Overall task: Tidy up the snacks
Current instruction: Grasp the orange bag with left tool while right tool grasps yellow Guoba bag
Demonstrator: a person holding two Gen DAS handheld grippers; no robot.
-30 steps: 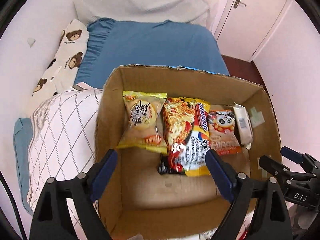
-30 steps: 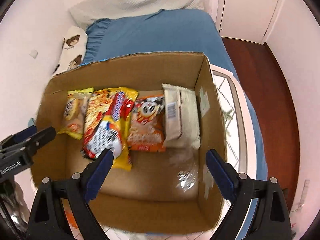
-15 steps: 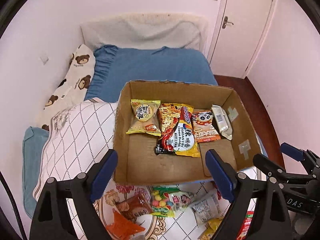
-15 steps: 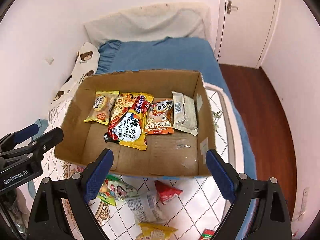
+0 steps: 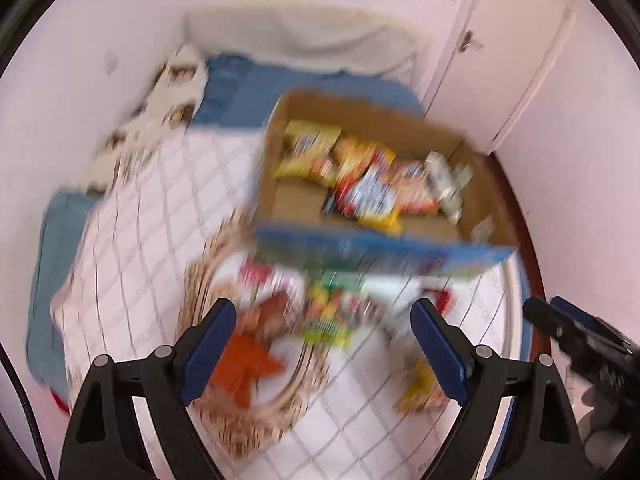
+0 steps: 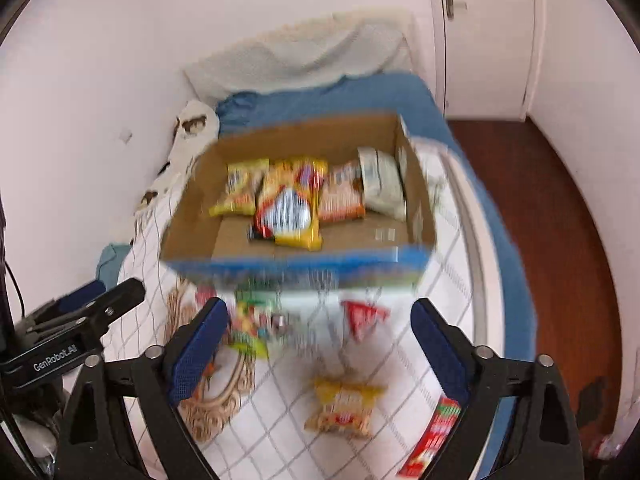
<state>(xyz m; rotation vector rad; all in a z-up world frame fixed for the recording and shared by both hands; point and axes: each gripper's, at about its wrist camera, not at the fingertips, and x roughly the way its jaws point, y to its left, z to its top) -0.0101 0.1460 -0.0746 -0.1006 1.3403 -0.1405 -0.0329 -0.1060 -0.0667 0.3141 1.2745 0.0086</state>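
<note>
Both views motion-blurred. Left claw (image 5: 320, 344) jaws wide apart, empty; right claw (image 6: 316, 344) jaws closing with nothing between them. Loose snacks (image 6: 344, 410) lie scattered on the bed (image 6: 280, 440) in front of the box (image 6: 304, 268); four packs (image 6: 286, 208) already sit in a row along the box's far wall. Risks, judged: right claw closing on air may shut before it reaches a pack; crowded packs near the box front could be pinched two at once; foil may slip from the pads. Yellow pack nearest right claw lies flat, long axis roughly toward the box; print direction unreadable in blur
</note>
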